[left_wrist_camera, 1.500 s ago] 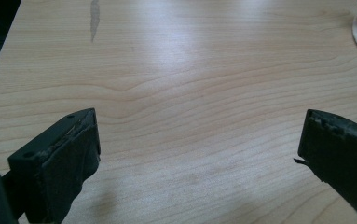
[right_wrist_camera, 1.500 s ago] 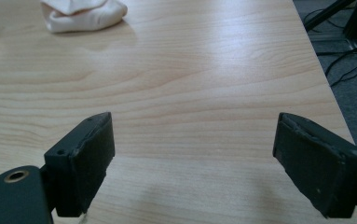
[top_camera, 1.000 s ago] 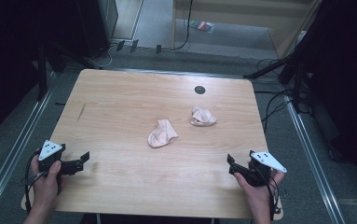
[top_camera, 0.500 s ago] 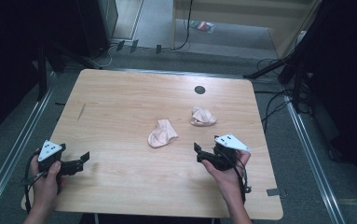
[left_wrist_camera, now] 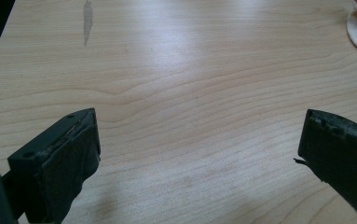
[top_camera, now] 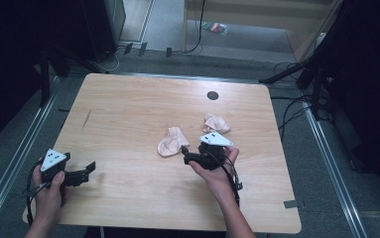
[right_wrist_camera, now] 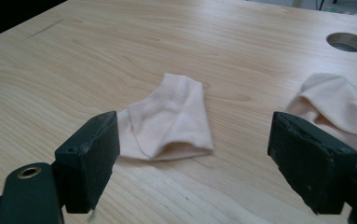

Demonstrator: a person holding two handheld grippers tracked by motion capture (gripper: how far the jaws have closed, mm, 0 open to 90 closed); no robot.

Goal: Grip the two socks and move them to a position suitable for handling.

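Left gripper (top_camera: 89, 167), jaws spread wide and empty, held low over the near left corner of the wooden table (top_camera: 128, 119); right gripper (top_camera: 186, 153), jaws likewise parted and empty, poised just short of a flattened pale pink sock (right_wrist_camera: 169, 119), its opening facing the jaws; second sock (right_wrist_camera: 341, 109), crumpled, just beyond to the right; round cable hole (right_wrist_camera: 347, 41) near the far edge.
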